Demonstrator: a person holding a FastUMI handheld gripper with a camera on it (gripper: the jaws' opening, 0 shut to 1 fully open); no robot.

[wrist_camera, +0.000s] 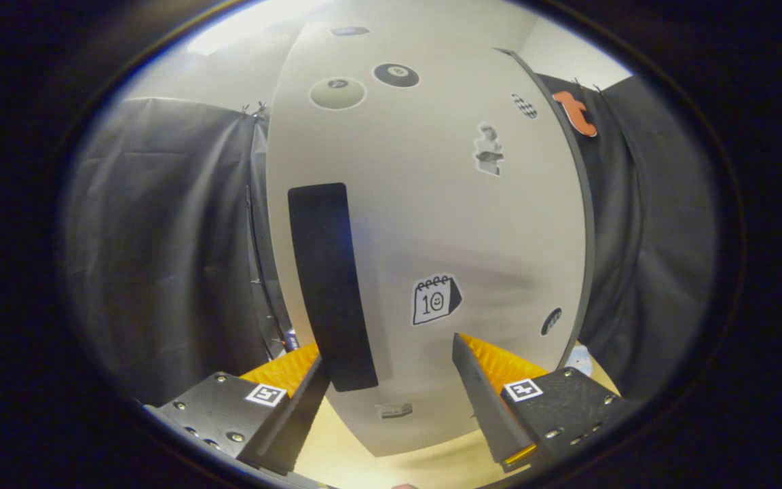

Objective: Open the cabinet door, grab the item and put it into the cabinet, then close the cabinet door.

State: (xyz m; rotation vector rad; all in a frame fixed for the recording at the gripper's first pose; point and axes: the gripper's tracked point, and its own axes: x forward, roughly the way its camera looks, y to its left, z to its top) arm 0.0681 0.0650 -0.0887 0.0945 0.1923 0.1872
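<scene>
light is bright and even, strongest from an overhead glow at the upper left of the frame, where the ceiling washes out. the white cabinet door (425, 224) is well lit, with a soft grey shadow smeared across its lower middle. the fisheye bends the door's straight edges into curves, more toward the rim. the tool (391, 387), fingers apart at the bottom, looks soft. the surface (337, 458) below glows warm yellow.

I see a white cabinet door (432, 224) with a long black handle (330, 285) and stickers: a black-and-white calendar (435, 299), a black billiard ball (396, 75), a checkered one (524, 106). The bench (377, 468) beneath is pale yellow wood.
</scene>
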